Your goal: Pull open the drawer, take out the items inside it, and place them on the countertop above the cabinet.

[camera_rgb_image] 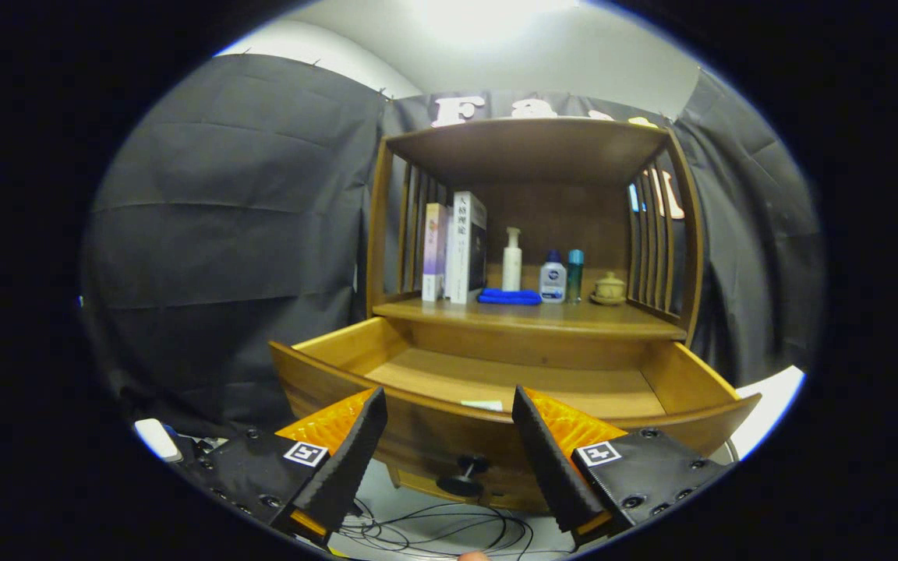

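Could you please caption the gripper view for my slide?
Open gripper facing the pulled-out drawer, a small pale item behind its front.

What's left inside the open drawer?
A small pale item lies behind the front panel of the drawer; that panel hides the front strip. The open gripper hovers before it.

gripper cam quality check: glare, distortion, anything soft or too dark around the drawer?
Gripper view: strong fisheye bend, the drawer front and the cabinet posts bow outward; the ceiling light above blows out to white; the shelf recess behind the books and bottles is dim but readable; the drawer floor is evenly lit; the open claw looks sharp, the knob beneath the drawer front sits in shadow.
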A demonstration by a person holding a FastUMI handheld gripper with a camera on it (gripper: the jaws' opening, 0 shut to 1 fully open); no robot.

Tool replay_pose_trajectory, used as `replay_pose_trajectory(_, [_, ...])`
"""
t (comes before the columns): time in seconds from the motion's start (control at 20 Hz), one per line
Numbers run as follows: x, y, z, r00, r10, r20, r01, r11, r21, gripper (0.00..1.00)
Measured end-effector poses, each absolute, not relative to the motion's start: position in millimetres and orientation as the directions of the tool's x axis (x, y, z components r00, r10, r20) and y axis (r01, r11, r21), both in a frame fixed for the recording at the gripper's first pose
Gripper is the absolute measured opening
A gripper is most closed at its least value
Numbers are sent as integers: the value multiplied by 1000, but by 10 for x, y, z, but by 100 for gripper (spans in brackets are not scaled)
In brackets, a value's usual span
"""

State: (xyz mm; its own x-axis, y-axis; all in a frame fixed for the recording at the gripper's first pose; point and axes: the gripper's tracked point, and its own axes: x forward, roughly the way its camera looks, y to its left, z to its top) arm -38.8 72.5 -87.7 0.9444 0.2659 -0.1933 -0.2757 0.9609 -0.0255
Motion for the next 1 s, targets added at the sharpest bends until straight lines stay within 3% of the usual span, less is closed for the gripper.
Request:
replay_pose_trajectory(0.4, [135, 746, -525, 875, 347, -337, -376, 926, -22, 100])
replay_pose_trajectory(0.6, [399, 833, -709, 761, 426, -489, -475, 879, 26, 100])
replay_pose_trajectory(0.8, [709, 747, -838, 707, 410, -576, -511, 859, -16, 100])
replay_pose_trajectory(1.0, [796, 699, -1130, 581, 396, -711, -557, 830, 7, 100])
